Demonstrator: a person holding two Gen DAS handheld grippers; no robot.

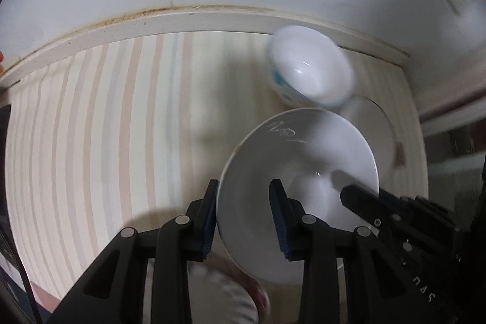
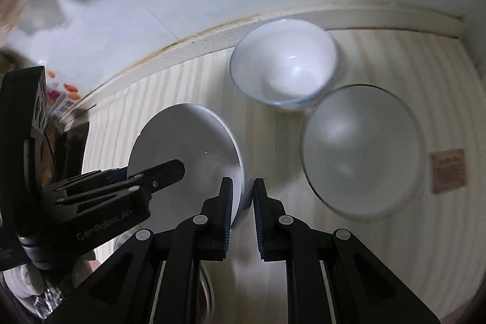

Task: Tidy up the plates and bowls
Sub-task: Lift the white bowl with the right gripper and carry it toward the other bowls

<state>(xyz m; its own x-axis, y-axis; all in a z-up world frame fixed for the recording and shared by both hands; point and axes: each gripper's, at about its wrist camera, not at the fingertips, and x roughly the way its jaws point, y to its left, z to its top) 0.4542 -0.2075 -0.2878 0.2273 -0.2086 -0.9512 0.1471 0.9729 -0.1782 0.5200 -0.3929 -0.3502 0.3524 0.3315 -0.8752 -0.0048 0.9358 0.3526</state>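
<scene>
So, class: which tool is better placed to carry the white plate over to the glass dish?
Right, I'd say. The right tool pinches the rim of the white plate, and the glass dish lies just to its right. The left tool only straddles the rim, jaws apart.

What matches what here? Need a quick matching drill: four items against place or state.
1 white plate
2 blue-trimmed bowl
3 clear bowl
4 brown label

a farthest, by the back ledge
b see-through, right of the plate
c rim pinched by right gripper
d flat on the table, far right

Pairs: 1-c, 2-a, 3-b, 4-d
</scene>
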